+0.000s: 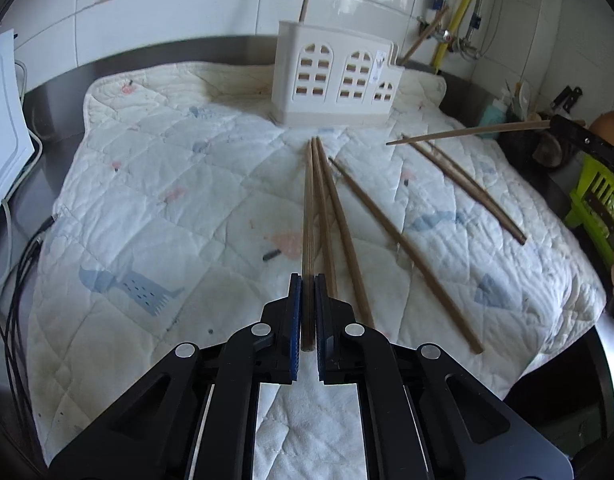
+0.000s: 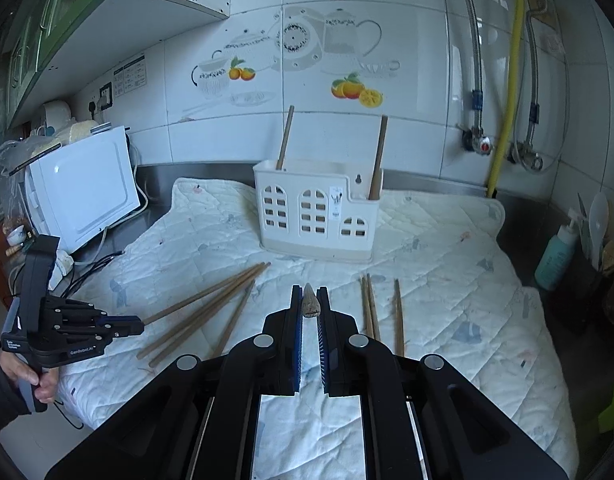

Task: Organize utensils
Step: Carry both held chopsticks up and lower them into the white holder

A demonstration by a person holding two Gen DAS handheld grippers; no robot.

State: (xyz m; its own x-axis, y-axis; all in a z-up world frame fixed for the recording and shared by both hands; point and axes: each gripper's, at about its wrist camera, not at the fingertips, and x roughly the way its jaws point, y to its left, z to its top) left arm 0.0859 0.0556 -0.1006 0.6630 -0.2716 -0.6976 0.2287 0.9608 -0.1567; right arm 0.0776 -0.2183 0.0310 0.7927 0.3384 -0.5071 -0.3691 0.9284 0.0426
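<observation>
Covering the steel counter is a quilted mat, with white tiled wall behind and a microwave at the left. A white holder stands at the mat's far edge with two chopsticks upright inside. Brown wooden chopsticks lie scattered on the mat. The left gripper pinches one chopstick; the right gripper pinches another end-on.

Brown chopsticks, white holder
</observation>
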